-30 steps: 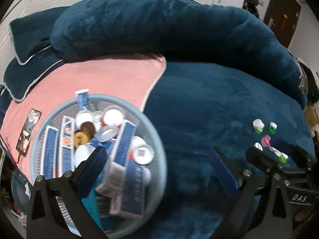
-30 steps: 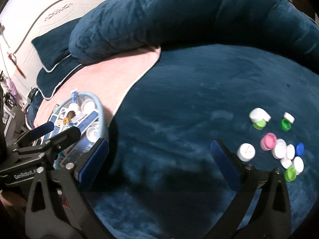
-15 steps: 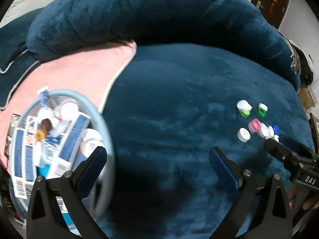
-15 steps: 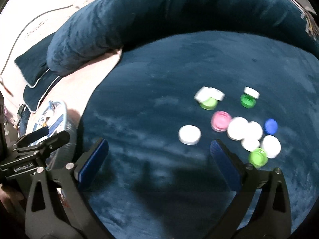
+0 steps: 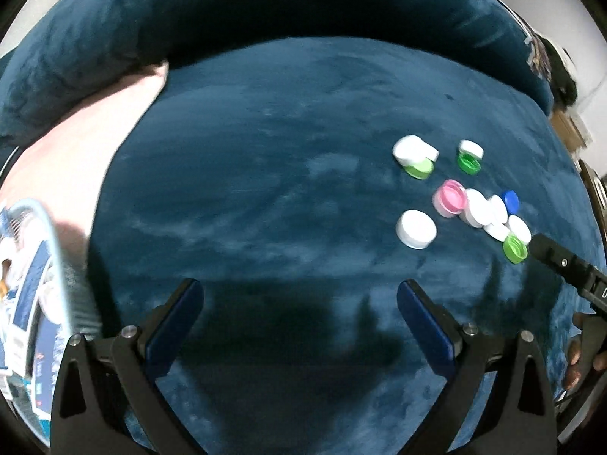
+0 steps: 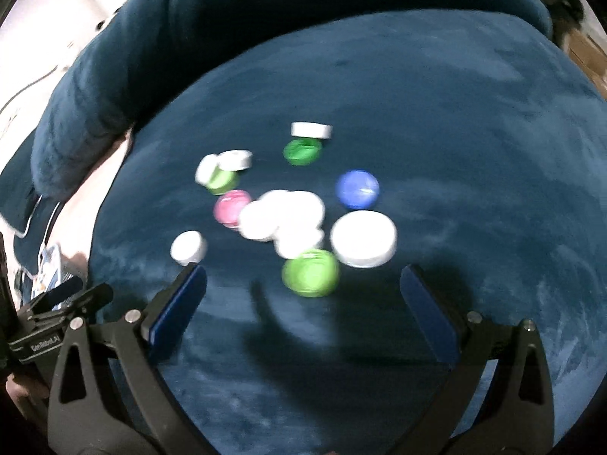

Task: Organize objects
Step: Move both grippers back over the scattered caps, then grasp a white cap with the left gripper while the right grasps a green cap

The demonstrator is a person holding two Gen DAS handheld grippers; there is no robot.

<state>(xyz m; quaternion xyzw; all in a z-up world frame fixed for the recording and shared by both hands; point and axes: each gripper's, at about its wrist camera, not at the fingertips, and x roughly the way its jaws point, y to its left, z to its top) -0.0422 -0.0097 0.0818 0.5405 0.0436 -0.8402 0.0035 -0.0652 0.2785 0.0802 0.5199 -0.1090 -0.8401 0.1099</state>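
Several bottle caps lie in a loose cluster on the dark blue plush bed cover (image 5: 265, 174): a pink cap (image 5: 449, 198) (image 6: 231, 207), a lone white cap (image 5: 415, 228) (image 6: 188, 247), a blue cap (image 5: 510, 200) (image 6: 357, 188), and a light green cap (image 5: 515, 248) (image 6: 310, 273). My right gripper (image 6: 302, 295) is open just short of the light green cap, with nothing between its fingers. My left gripper (image 5: 299, 314) is open and empty over bare cover, left of the caps. A large white cap (image 6: 363, 239) lies beside the green one.
A light blue round basket (image 5: 57, 254) with boxes and jars sits at the far left on a pink blanket (image 5: 76, 132). A thick blue rolled duvet (image 5: 227, 11) borders the back. The other gripper's black body (image 5: 565, 269) and a hand (image 5: 576, 356) show at the right.
Both grippers swung right, away from the basket toward the caps. The right gripper closed in until the caps sit just ahead of its fingers. Both stayed open.
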